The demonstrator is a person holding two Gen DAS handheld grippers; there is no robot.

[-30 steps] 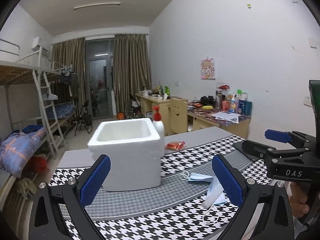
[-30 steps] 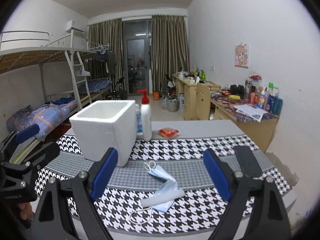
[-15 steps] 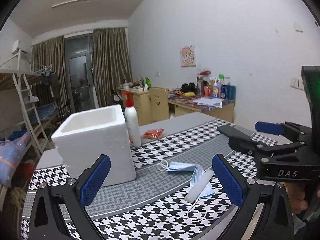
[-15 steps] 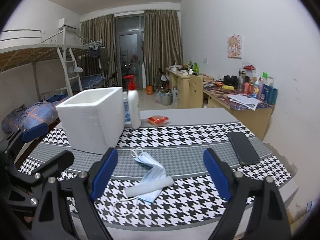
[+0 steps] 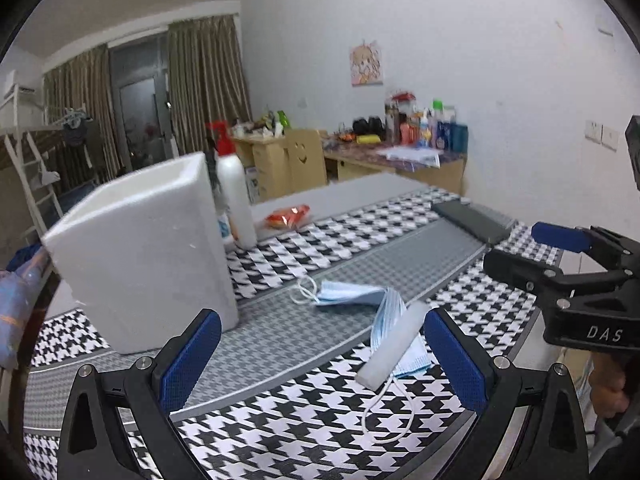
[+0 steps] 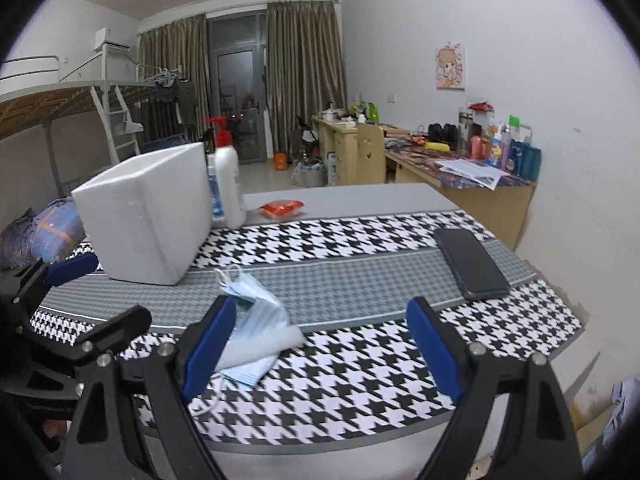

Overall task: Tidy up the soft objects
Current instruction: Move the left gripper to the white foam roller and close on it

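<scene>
Two blue face masks [image 5: 352,294] [image 6: 256,312] lie on the houndstooth tablecloth, with a white foam strip [image 5: 394,344] resting across the nearer one. A white foam box [image 5: 144,248] [image 6: 148,212] stands upright to their left, its top open. My left gripper [image 5: 320,360] is open above the cloth, the masks just beyond its fingertips. My right gripper [image 6: 320,352] is open too, its left finger [image 6: 208,348] over the near mask. Each gripper shows at the edge of the other's view.
A white pump bottle with a red top [image 6: 226,182] stands behind the box, a small orange packet [image 6: 282,206] beside it. A black phone [image 6: 470,268] lies at the table's right. Desks with clutter line the right wall; a bunk bed stands at left.
Both grippers have moved forward and down toward the masks, which now sit larger and nearer the fingertips. The left view has swung right. Both stay open.
</scene>
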